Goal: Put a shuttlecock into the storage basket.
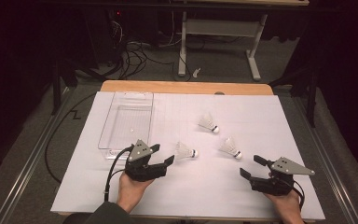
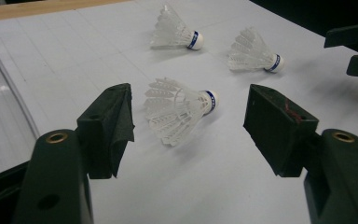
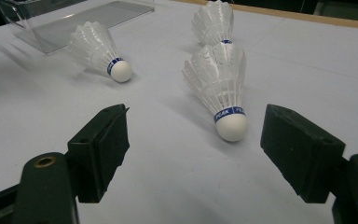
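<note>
Hands at the near table edge each hold a gripper, both with jaws wide and holding nothing. Left gripper (image 1: 162,155) sits just short of the nearest shuttlecock (image 1: 185,151), which lies on its side on the white sheet (image 1: 177,191); the left gripper view puts that shuttlecock (image 2: 179,109) between the jaws' line but beyond them, not touched (cork pointing right there). Right gripper (image 1: 252,166) is near the second shuttlecock (image 1: 230,148); the right gripper view shows its blue band lettering and cork facing the camera (image 3: 221,88), detail the high view is too small to give. Farther off lies the third shuttlecock (image 1: 208,123). Clear tray (image 1: 108,135) stands at far left, beside the left gripper, holding nothing visible.
</note>
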`<action>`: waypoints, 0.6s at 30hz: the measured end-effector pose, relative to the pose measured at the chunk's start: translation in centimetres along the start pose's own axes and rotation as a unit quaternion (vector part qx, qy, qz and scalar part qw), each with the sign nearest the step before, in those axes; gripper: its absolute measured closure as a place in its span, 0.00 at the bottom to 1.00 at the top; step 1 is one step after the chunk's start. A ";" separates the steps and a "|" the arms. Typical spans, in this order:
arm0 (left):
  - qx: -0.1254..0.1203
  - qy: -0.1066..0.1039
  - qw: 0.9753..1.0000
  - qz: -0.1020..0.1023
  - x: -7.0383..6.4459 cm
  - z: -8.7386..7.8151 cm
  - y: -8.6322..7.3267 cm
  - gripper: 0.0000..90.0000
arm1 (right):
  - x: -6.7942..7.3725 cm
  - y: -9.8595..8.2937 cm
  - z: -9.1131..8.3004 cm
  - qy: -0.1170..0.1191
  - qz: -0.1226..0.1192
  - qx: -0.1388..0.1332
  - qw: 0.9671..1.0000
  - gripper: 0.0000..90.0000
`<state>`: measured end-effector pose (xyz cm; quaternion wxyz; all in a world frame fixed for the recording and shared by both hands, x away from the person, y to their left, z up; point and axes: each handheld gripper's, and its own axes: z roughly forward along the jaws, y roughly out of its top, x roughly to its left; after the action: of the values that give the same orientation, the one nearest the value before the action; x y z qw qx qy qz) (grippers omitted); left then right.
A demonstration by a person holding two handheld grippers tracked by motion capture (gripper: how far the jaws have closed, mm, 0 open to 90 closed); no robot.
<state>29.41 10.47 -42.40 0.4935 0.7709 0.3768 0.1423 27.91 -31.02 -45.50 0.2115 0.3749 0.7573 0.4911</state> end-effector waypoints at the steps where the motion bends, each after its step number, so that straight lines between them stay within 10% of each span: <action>1: 0.001 -0.001 1.000 0.000 0.0 0.1 0.0 0.37 | 0.0 0.0 0.0 0.000 -0.001 0.000 1.000 0.26; 18: -0.001 -0.012 1.000 -0.005 -0.3 1.5 0.6 0.37 | 0.0 0.0 0.0 0.000 -0.001 0.000 1.000 0.26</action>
<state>30.33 9.12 -42.58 0.4991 0.7704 0.3744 0.1312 27.93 -31.00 -45.51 0.2118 0.3739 0.7579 0.4909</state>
